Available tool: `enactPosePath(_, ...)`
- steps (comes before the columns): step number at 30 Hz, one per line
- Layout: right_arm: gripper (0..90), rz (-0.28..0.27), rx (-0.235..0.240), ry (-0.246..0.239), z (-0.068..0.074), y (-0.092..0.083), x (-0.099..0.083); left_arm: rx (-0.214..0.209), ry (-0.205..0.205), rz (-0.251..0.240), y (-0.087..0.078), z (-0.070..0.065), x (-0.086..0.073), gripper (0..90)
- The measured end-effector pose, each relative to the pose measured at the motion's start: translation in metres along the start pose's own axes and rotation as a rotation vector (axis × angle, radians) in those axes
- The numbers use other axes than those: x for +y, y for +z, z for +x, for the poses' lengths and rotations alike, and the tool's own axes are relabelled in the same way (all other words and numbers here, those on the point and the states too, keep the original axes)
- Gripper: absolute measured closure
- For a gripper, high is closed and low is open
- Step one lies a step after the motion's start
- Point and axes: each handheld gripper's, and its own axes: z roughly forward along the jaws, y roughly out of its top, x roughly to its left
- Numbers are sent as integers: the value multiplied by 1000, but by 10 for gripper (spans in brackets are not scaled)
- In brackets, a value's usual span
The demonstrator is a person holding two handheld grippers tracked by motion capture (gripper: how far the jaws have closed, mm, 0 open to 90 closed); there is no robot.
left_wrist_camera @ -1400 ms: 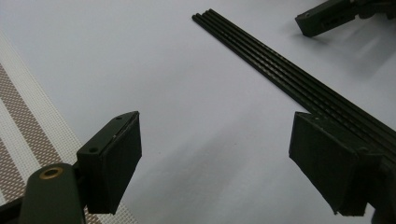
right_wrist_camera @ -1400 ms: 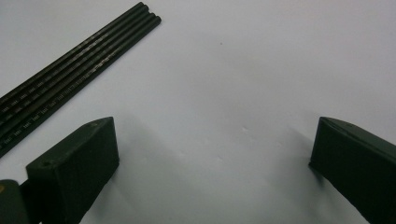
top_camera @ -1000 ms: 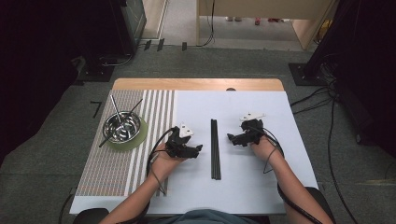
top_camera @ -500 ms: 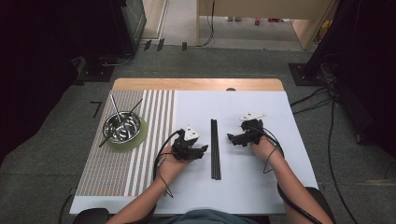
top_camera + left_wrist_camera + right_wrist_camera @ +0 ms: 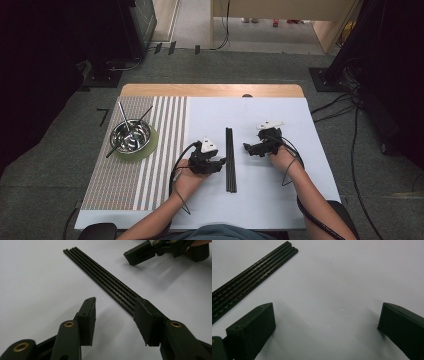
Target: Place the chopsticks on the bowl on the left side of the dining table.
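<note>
The left gripper [image 5: 115, 315] has just been narrowing, half-wide, over seemingly four thin black ridged chopsticks [image 5: 105, 280]; the high view adds the right gripper [image 5: 248, 148], fingers wide, empty.

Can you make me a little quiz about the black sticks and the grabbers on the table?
1. True or false: the bundle of thin black chopsticks lies on the white table sheet between the left gripper and the right gripper.
2. Which stands beside the striped woven placemat's far end? A) round shiny metal bowl on a green plate B) red cup C) book
3. Fill in: in the left gripper view, one jaw of the left gripper covers the near end of the black ____.

Key: 1 true. 2 A. 3 chopsticks.
</note>
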Motion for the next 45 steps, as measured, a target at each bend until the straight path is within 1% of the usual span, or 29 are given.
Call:
enactPosePath(2,6,0,0,2,0,0,0,3,24,-2,2,-3,-1,539)
enactPosePath(3,6,0,0,2,0,0,0,2,27,0,2,-4,-2,539)
enactPosePath(4,6,0,0,2,0,0,0,2,25,2,3,-5,-2,540)
enactPosePath(6,6,-1,0,1,0,0,0,-6,7,-1,3,-5,-2,543)
enactPosePath(7,6,0,-1,2,0,0,0,-8,6,-2,3,-6,-2,546)
enactPosePath(13,6,-1,0,1,0,0,0,-2,26,3,5,-9,-3,547)
enactPosePath(16,6,0,0,2,0,0,0,0,36,12,7,-9,-5,569)
enactPosePath(22,6,0,-1,2,0,0,0,-7,28,10,7,-10,-5,574)
enactPosePath(33,6,-1,0,0,0,0,0,-3,44,7,7,-13,-6,583)
enactPosePath(41,6,-1,0,0,0,0,0,-5,45,11,7,-14,-6,596)
enactPosePath(45,6,-1,-1,-1,0,0,0,0,48,17,8,-13,-6,609)
